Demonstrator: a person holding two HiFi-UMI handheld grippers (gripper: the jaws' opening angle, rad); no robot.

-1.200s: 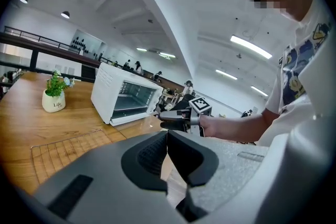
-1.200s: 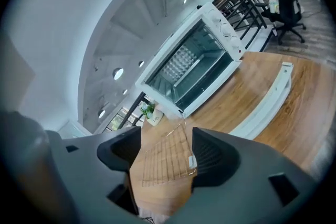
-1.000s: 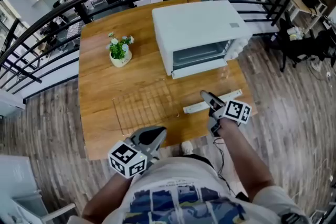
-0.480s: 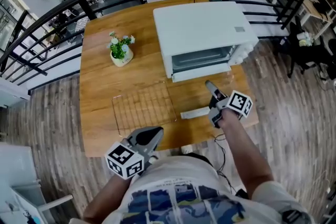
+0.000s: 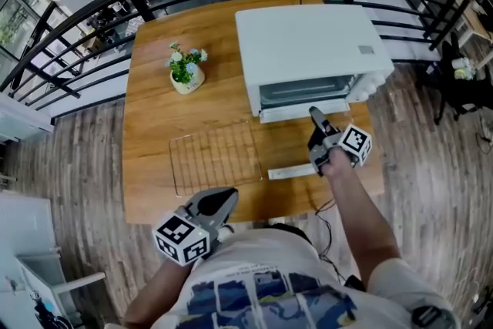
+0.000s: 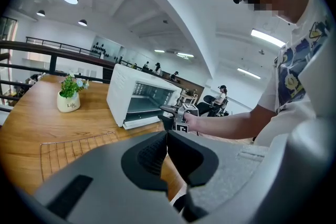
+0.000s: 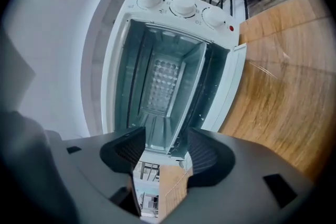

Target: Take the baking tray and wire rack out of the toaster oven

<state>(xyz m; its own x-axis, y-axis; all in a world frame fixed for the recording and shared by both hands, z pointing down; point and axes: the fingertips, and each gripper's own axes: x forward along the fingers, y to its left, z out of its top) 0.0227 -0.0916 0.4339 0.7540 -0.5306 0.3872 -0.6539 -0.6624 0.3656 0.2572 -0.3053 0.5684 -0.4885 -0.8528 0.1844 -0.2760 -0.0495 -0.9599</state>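
The white toaster oven stands at the table's far side with its glass door folded down flat. In the right gripper view a metal baking tray sits inside the oven. My right gripper hovers over the door at the oven's mouth, rolled on its side. Its jaws are open and have just been closing; the tray's front lip shows in the gap, and the pads do not press on it. The wire rack lies flat on the table. My left gripper is shut and empty at the table's near edge.
A small potted plant stands on the wooden table left of the oven. The door's white handle lies near the front edge. A black railing curves round the table's far side.
My right gripper has moved from above the door handle forward to the oven's opening and rolled. The left gripper has hardly shifted. The wire rack stays where it was.
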